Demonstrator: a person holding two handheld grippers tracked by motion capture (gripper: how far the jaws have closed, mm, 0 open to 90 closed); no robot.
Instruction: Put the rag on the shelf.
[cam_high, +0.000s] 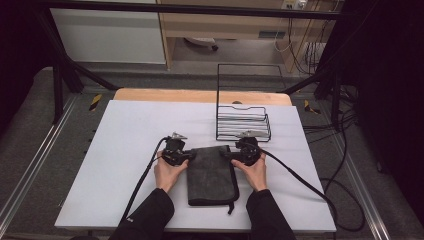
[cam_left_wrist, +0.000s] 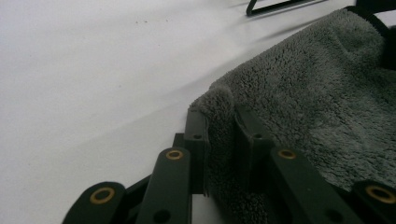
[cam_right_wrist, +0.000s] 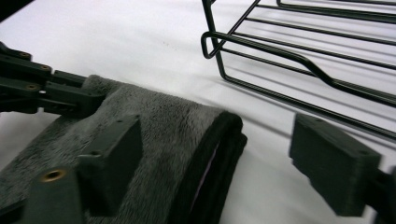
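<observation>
folded dark grey fleece towel (cam_high: 212, 175) lies on white worktop (cam_high: 125, 150); left gripper (cam_left_wrist: 219, 135) jaws clamped on its corner, right gripper (cam_right_wrist: 215, 163) jaws apart around opposite corner; black wire rack (cam_high: 243, 120) near.

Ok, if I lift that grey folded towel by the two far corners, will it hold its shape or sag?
Probably sag: the towel is soft pile, and the corner pinched in the left gripper already puckers. The folded layers at its edge may peel apart. It looks light and should drag, not slide, on the table.
</observation>
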